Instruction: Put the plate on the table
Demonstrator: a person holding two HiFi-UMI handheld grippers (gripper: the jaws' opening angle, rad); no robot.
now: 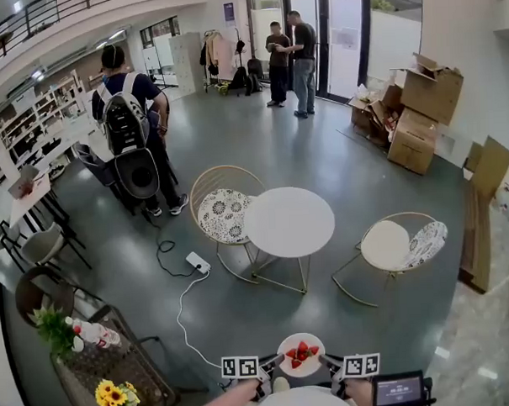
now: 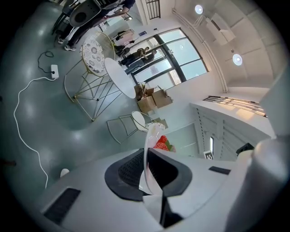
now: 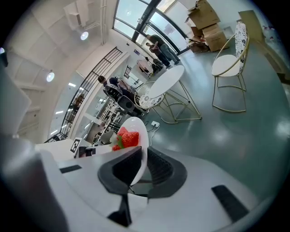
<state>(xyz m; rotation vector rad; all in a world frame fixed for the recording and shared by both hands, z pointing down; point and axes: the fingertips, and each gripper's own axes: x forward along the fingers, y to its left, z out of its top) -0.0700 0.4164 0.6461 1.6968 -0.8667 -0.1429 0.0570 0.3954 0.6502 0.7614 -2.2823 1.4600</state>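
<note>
Plate (image 1: 301,355) is up in the air, pinched from both sides at the bottom of the head view, low and close to the person. On one side the left claw (image 2: 146,164) is clamped on the plate's rim, with the edge sandwiched between its dark pads. The right claw (image 3: 142,164) has the opposite rim the same way, so both are closed on it. A little pile of strawberries (image 3: 126,137) sits on the plate, red with a bit of green.

The round white tabletop (image 1: 289,222) is well ahead of the plate across the grey floor (image 1: 243,316), so the two are well apart. A wire chair with a patterned cushion (image 1: 224,214) is tucked just beside the tabletop on its left, and a second chair (image 1: 398,245) stands off to the right, apart from it. A white power strip (image 1: 197,262) with its cable lies on the floor near the first chair.

Further back, cardboard boxes (image 1: 419,107) are stacked by the right wall. A person with a backpack (image 1: 126,111) stands on the left, and two more people (image 1: 290,57) are by the glass doors.
</note>
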